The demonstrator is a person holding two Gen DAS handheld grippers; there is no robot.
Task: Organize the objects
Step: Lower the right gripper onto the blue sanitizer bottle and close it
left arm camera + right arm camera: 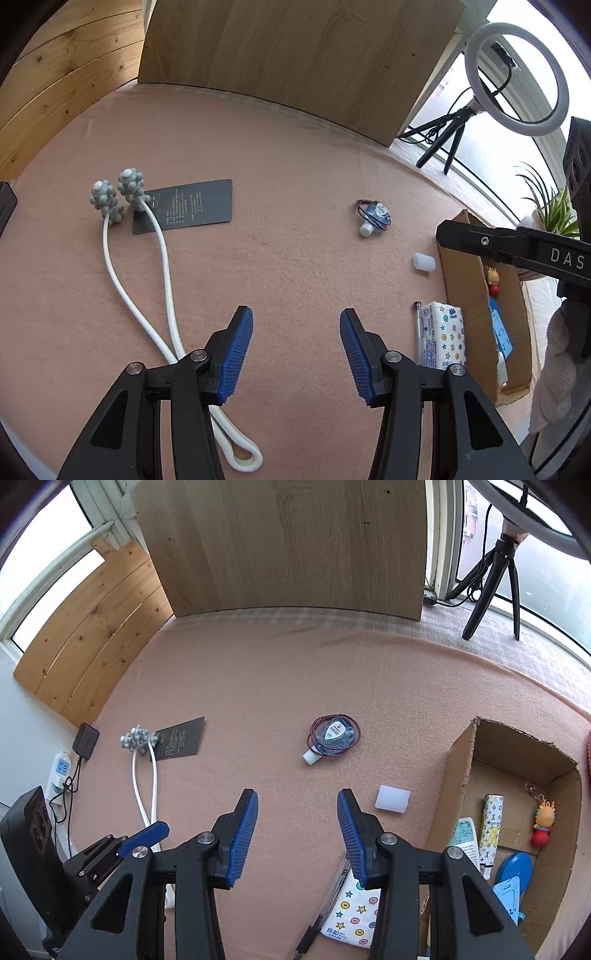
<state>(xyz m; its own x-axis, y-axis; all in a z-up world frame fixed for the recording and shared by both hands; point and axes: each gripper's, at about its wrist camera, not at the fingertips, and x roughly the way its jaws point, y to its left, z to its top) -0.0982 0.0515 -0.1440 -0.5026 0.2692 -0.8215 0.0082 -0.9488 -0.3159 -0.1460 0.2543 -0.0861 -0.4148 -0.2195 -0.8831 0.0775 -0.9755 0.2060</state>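
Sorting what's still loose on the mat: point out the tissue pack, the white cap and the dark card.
tissue pack [443, 334], left wrist view, middle of its printed face
white cap [392, 799], right wrist view, centre of its side
dark card [192, 205], left wrist view, printed middle

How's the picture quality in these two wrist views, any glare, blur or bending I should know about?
Left wrist view: sharp, strong fisheye bending of the wooden board; the window behind the ring light is blown out white. Right wrist view: also sharp, soft even daylight, faint shadows on the pink cloth; window panes at upper left are overexposed, and the cardboard box bows at the edge.
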